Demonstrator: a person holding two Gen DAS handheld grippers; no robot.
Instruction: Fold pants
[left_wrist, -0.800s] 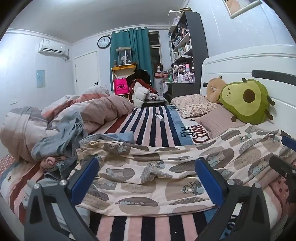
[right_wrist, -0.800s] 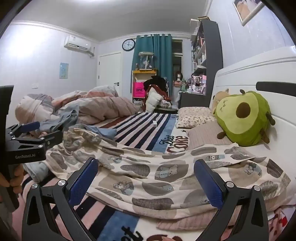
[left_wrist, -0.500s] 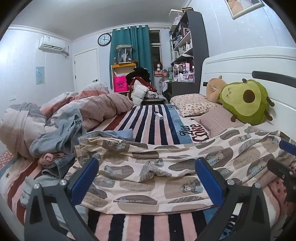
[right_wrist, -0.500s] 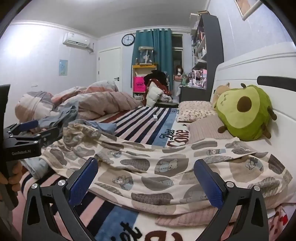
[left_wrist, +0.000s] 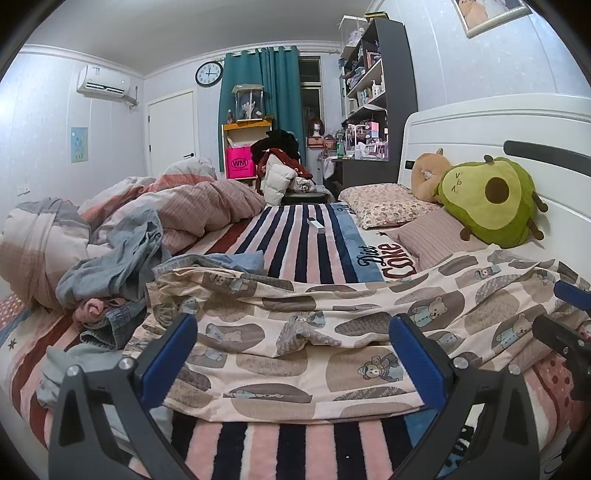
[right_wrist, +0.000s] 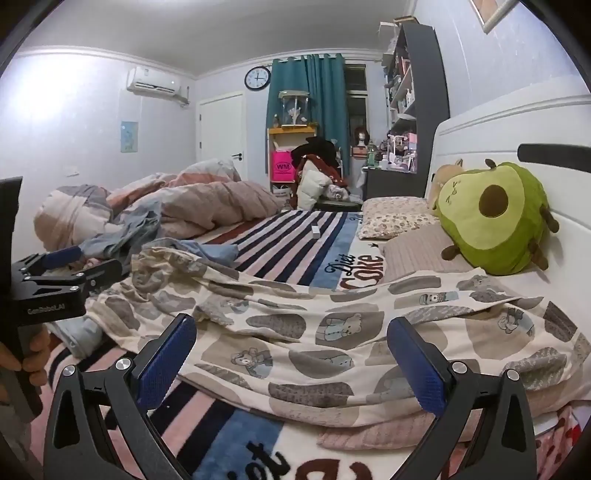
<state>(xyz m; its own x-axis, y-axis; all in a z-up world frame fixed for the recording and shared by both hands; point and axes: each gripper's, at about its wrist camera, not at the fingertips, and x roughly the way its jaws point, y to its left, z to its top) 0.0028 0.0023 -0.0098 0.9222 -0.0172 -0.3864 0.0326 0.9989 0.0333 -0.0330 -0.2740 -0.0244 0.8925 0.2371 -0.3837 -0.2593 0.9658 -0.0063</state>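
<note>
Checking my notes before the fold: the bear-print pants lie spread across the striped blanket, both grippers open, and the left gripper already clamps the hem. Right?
Not quite. The left gripper clamps nothing: in the left wrist view its jaws stand wide apart over the bear-print pants. The right gripper is open too, over the striped blanket.

"Diet Coke" on striped blanket (left_wrist: 384, 258), "WM" on pink bag (left_wrist: 240, 164), "GenRobot.AI" on left tongs (right_wrist: 55, 291)

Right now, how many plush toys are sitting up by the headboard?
2. A green avocado plush leans against the headboard, and a tan plush sits just behind it, above the floral pillow. Others may be hidden behind them.
</note>
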